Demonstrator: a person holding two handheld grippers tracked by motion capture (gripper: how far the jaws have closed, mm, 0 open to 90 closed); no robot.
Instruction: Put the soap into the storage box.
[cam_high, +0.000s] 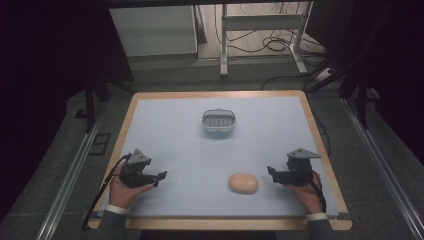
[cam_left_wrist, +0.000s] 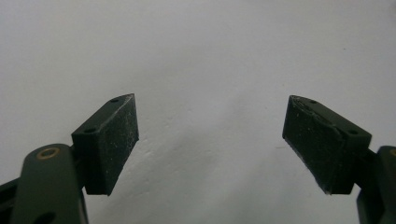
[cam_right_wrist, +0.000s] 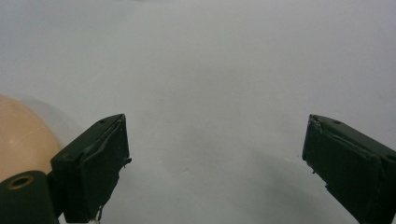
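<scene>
A tan, rounded bread-like lump (cam_high: 243, 183) lies on the pale blue mat near the front, right of centre. A small white basket with a slotted bottom (cam_high: 218, 120) stands farther back in the middle. My left gripper (cam_high: 159, 178) rests at the front left, open, with nothing between its jaws (cam_left_wrist: 211, 140). My right gripper (cam_high: 271, 173) rests at the front right, open and empty (cam_right_wrist: 215, 158), just right of the lump. In the right gripper view the lump (cam_right_wrist: 21, 140) shows at the left edge, beside the left jaw.
The pale blue mat (cam_high: 200, 150) covers a wooden-edged table (cam_high: 315, 135). Beyond the table's far edge are a white cabinet (cam_high: 155, 32), a metal frame (cam_high: 260, 22) and cables on the floor (cam_high: 277, 45).
</scene>
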